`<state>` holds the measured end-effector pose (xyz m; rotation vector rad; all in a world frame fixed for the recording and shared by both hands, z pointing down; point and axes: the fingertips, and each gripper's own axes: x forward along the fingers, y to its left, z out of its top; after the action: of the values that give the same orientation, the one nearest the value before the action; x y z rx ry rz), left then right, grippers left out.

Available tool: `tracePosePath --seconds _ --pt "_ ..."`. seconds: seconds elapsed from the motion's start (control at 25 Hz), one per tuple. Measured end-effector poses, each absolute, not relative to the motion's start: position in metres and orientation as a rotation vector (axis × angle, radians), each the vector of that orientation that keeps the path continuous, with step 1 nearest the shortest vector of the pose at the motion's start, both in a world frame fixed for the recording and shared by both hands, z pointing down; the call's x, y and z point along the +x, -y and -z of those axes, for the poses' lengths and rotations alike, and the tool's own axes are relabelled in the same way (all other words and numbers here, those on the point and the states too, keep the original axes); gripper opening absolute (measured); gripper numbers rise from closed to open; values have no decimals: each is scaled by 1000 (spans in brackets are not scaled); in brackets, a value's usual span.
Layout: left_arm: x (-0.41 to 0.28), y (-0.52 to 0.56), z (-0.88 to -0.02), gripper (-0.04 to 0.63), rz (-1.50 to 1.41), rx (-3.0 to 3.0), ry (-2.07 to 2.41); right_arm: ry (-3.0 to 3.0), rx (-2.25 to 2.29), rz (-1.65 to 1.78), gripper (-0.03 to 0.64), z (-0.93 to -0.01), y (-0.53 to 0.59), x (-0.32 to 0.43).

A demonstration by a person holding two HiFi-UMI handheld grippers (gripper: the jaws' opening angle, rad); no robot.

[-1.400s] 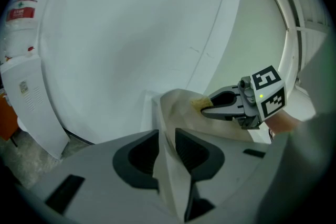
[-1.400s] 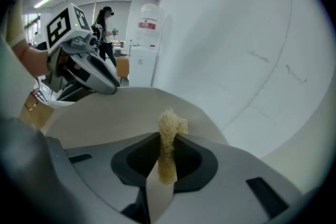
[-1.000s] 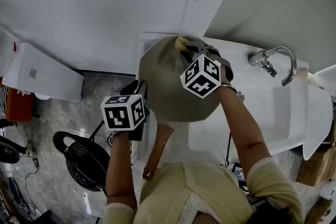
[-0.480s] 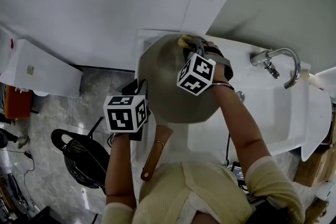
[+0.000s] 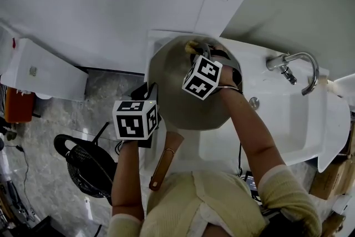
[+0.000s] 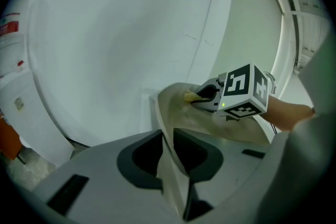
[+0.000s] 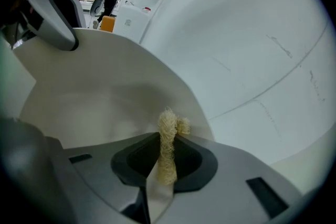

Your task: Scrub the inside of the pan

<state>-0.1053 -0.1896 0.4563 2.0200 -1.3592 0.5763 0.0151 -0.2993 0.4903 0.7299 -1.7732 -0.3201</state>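
Beige-grey round metal pan (image 5: 166, 86) sits tilted at the left end of the white sink (image 5: 288, 119), its rim pinched by the left gripper (image 6: 169, 157). The right gripper (image 7: 167, 157) clamps a pale fibrous scrubber (image 7: 168, 134) at the far inner wall. Scrubbing seems under way; how much remains is unclear.

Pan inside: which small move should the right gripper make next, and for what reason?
Probably draw the right gripper toward the person, sweeping the loofah scrubber from the far wall of the pan down across its middle. The scrubber is pinched between the jaws and sits high by the far rim, so most of the inside lies nearer. The left gripper is clamped on the rim and should steady the stroke.
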Motion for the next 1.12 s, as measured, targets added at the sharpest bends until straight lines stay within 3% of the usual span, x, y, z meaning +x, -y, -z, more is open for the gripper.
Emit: tracePosePath --seconds 1.12 --pt "-107 190 -456 115 -531 2018 1364 1830 497 198 78 -519 244 -25"
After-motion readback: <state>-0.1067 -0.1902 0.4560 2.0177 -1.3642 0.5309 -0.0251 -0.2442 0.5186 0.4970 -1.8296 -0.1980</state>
